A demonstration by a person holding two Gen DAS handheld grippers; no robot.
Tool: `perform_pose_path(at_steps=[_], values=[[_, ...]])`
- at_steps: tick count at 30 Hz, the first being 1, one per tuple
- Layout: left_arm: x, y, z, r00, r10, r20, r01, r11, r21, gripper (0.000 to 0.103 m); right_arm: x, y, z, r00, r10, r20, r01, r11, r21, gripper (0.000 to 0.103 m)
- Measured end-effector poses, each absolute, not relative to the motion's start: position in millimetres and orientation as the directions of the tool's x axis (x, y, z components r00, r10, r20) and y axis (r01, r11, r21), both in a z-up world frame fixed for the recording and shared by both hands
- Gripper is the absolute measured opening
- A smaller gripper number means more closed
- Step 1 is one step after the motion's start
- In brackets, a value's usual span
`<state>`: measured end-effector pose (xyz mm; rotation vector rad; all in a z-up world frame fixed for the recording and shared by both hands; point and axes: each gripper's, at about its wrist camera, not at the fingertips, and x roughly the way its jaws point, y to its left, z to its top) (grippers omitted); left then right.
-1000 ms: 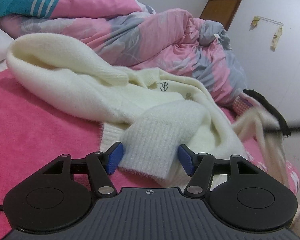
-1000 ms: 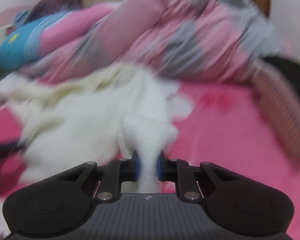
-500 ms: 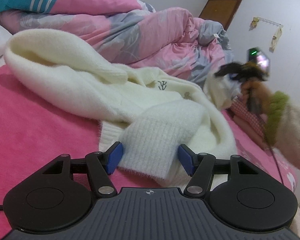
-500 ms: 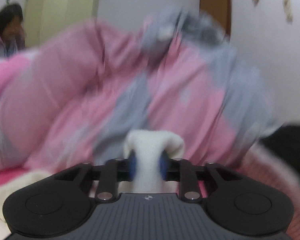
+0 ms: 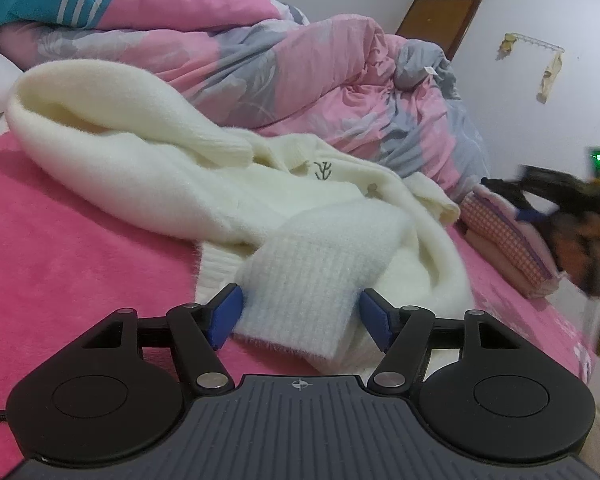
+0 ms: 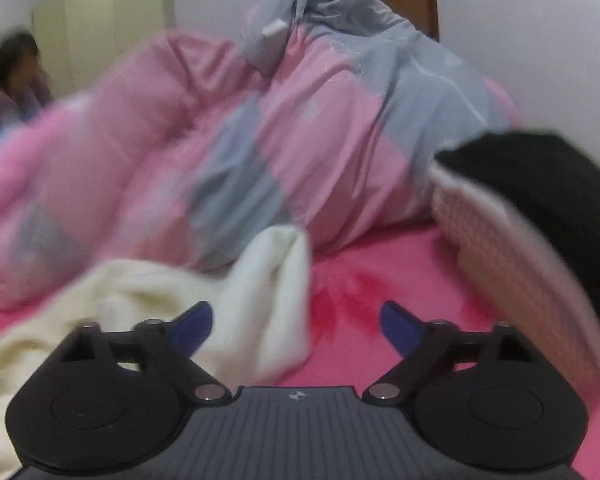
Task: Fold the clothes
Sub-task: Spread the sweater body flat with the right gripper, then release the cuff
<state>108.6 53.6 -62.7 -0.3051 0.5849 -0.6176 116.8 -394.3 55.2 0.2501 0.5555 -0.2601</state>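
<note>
A cream-white fluffy sweater (image 5: 204, 184) lies crumpled on the pink bed sheet (image 5: 60, 264). My left gripper (image 5: 300, 314) is open, its blue pads on either side of a ribbed cuff (image 5: 304, 284) without pinching it. My right gripper (image 6: 296, 324) is open and empty; the sweater's sleeve end (image 6: 268, 292) lies on the sheet between its fingers, nearer the left one. In the left wrist view the right gripper (image 5: 560, 208) shows blurred at the far right, beyond the sweater.
A pink and grey duvet (image 5: 300, 76) is heaped along the back of the bed. A folded checked garment (image 5: 508, 240) with a black one (image 6: 548, 188) on top lies at the right. A person (image 6: 12, 76) sits at the far left. A wooden door (image 5: 440, 16) stands behind.
My right gripper has opened and let go of the sleeve end, which dropped onto the sheet. It swung from over the sweater toward the duvet. The left gripper has stayed put.
</note>
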Motion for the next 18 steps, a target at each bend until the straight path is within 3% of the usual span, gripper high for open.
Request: perform_pose_path(at_steps=[6,11,13,14,15,16,17,18], values=[[112,62,-65,0.657,-0.642,-0.394,0.427,0.749,-0.507,0.065,44,-335,16,0.743,0.290,-0.603,0.072,0.861,0.503,0.098],[110,56,-62,0.653,-0.626,-0.426,0.389,0.760,-0.521,0.063,57,-292,-38,0.686,0.374,-0.624,0.106,0.798,0.594,0.098],[107,53,-59,0.648,-0.621,-0.441,0.384,0.766,-0.515,0.063,60,-278,-48,0.716,0.374,-0.589,0.094,0.785,0.612,0.097],[105,51,-58,0.644,-0.622,-0.444,0.386,0.766,-0.513,0.063,60,-274,-49,0.720,0.385,-0.577,0.088,0.775,0.626,0.077],[103,50,-57,0.640,-0.623,-0.449,0.388,0.767,-0.511,0.063,60,-271,-51,0.724,0.395,-0.565,0.083,0.764,0.640,0.062],[100,48,-56,0.635,-0.624,-0.456,0.388,0.768,-0.509,0.063,59,-267,-52,0.728,0.406,-0.553,0.077,0.753,0.654,0.056],[98,46,-55,0.628,-0.627,-0.462,0.391,0.767,-0.509,0.062,59,-263,-54,0.731,0.416,-0.541,0.072,0.741,0.667,0.035],[95,44,-53,0.617,-0.634,-0.465,0.397,0.762,-0.511,0.061,60,-265,-55,0.736,0.421,-0.530,0.078,0.725,0.684,0.022]])
